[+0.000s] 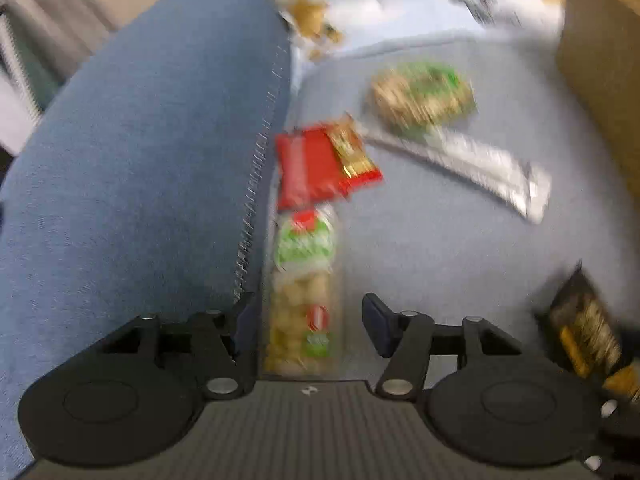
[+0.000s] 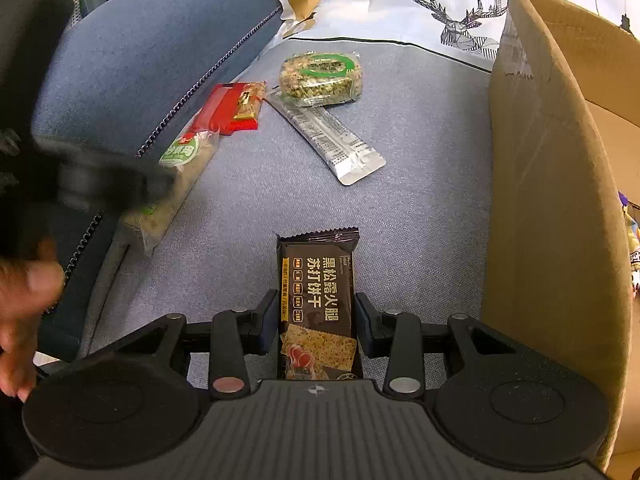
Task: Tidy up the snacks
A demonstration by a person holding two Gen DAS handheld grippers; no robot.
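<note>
My right gripper (image 2: pixel 317 320) has its jaws on both sides of a dark brown cracker packet (image 2: pixel 316 304) that lies on the sofa seat; the pads look touching its edges. My left gripper (image 1: pixel 306 320) is open around a clear packet of pale snacks with a green label (image 1: pixel 302 300), which lies along the armrest seam. That packet also shows in the right wrist view (image 2: pixel 176 184), with the blurred left gripper (image 2: pixel 116 184) over it. Farther off lie a red packet (image 1: pixel 320 168), a silver stick pack (image 1: pixel 472 168) and a round green-labelled rice cake (image 1: pixel 424 96).
A blue armrest (image 1: pixel 140 160) rises on the left. An open cardboard box (image 2: pixel 560 200) stands on the right of the seat. A white cushion with a deer print (image 2: pixel 460 12) lies at the back. A person's hand (image 2: pixel 24 312) is at the left edge.
</note>
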